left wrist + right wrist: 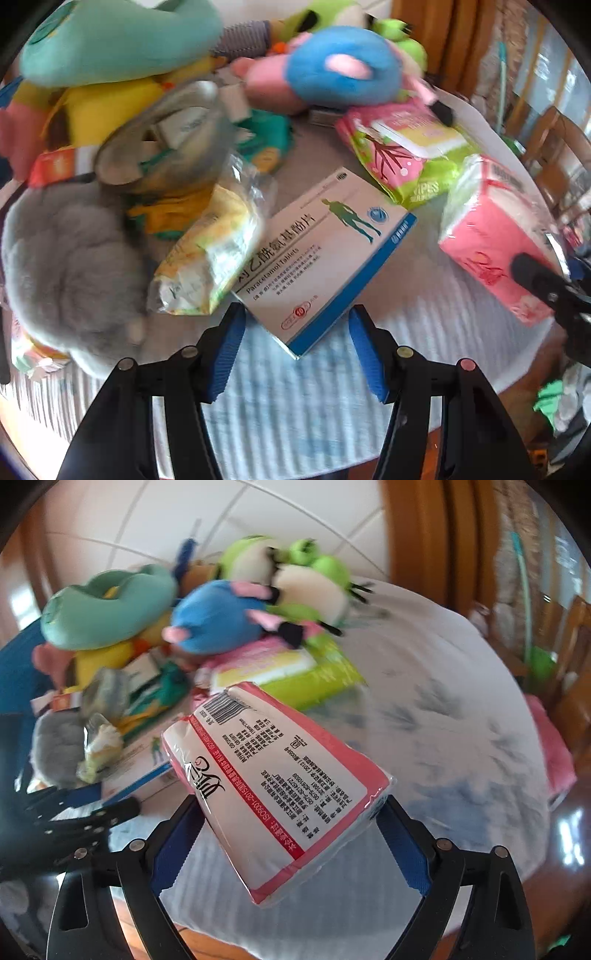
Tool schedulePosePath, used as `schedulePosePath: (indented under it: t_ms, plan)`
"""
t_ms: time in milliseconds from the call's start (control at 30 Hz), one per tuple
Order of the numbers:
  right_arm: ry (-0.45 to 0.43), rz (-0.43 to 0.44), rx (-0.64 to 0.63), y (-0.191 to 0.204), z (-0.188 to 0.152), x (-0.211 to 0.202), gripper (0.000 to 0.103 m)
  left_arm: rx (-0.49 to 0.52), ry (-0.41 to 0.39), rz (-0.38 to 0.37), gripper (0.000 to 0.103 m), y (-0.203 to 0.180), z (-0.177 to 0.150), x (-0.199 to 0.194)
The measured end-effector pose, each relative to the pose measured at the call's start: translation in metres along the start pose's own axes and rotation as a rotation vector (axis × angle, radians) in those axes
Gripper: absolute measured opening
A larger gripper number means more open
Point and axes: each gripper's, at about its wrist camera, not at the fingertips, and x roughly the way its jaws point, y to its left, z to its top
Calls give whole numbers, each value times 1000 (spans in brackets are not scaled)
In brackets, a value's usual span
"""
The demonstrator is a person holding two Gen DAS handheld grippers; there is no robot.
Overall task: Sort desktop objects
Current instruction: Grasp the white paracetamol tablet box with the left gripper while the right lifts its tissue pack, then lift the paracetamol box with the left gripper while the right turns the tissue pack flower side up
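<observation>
Here the right gripper [290,823] is pinching a pink-and-white tissue pack [273,794], printed with barcode, above the table [461,738]; the left gripper [297,325], jaws spread, is flanking a paracetamol box [321,258].

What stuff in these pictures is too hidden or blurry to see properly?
- Metal bowl, left wrist view: motion blur; its contents are unreadable.
- Medicine box, right wrist view: mostly hidden behind the tissue pack.
- Pink thing, right wrist view: blurred at the table edge, unidentifiable.
- Right hand-held gripper, left wrist view: cut off by the frame edge.
</observation>
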Motion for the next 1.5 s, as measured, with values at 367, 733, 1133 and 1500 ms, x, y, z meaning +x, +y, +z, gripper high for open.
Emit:
schedulePosePath:
  t_ms: [367, 733, 1133, 1500]
  plan:
    - [1, -15, 30, -14, -2, -19, 99, 68, -1, 10, 80, -17, 20, -6]
    - [-46, -77, 75, -9, -8, -12, 103, 245, -25, -32, 101, -31, 62, 44]
    - [-59, -146, 114, -4, -6, -2, 103, 337, -33, -108, 103, -36, 84, 71]
    - [-42, -227, 113, 1, -5, 31, 97, 310, -63, -148, 76, -25, 84, 61]
